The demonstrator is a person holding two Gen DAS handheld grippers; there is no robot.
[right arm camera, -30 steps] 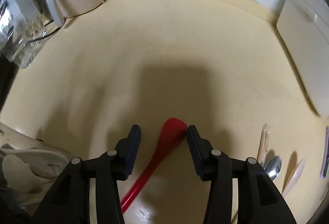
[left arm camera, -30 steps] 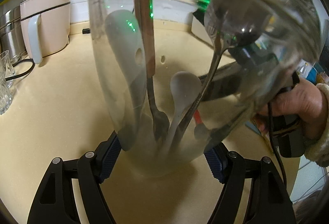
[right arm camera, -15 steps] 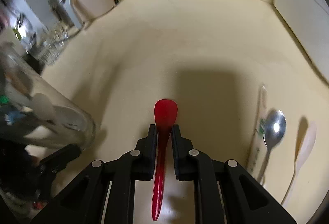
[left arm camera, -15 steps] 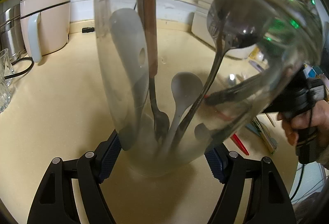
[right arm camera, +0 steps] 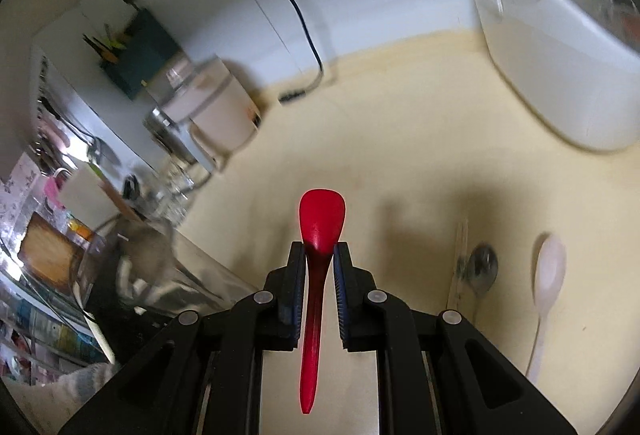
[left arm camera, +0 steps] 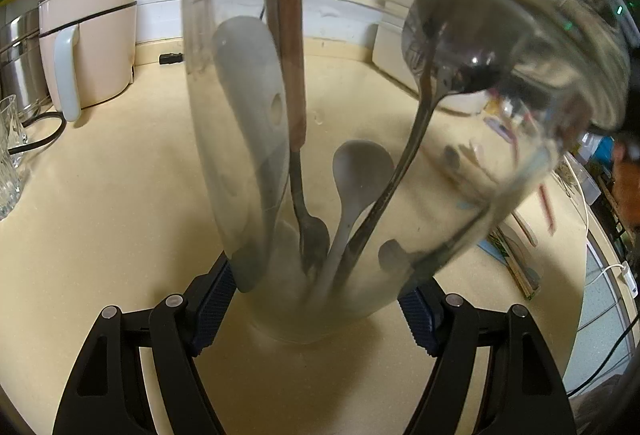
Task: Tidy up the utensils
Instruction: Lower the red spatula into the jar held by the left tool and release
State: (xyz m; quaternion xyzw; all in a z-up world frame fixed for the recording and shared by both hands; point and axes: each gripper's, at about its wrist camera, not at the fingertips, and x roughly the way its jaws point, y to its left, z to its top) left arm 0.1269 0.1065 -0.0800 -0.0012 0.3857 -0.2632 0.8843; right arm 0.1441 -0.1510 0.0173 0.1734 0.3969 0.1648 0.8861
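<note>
A tall glass jar (left arm camera: 500, 171) fills the left wrist view, tilted, with my left gripper (left arm camera: 316, 295) shut on its base. Inside it stand a grey spoon (left arm camera: 360, 171), a metal spoon (left arm camera: 452, 47), a fork with a wooden handle (left arm camera: 292, 47) and a pale spatula (left arm camera: 248, 75). My right gripper (right arm camera: 319, 255) is shut on a red spoon (right arm camera: 320, 219), lifted off the cream counter (right arm camera: 400, 163), bowl pointing forward. The same jar (right arm camera: 160, 275) shows at lower left in the right wrist view. On the counter to the right lie a metal spoon (right arm camera: 482, 269), a white spoon (right arm camera: 548, 279) and a wrapped pair of chopsticks (right arm camera: 458, 259).
A beige kettle (left arm camera: 88, 47) and a steel pot (left arm camera: 16, 63) stand at the back left, with a cut glass (left arm camera: 10, 155) and a black cable (left arm camera: 40, 131) nearby. A white appliance (right arm camera: 560, 47) sits at the back right. Packets and papers (left arm camera: 516, 255) lie near the counter's right edge.
My right gripper shut on the red spoon and lifted it off the counter, swinging upward and rolling. The jar stays held in my left gripper.
</note>
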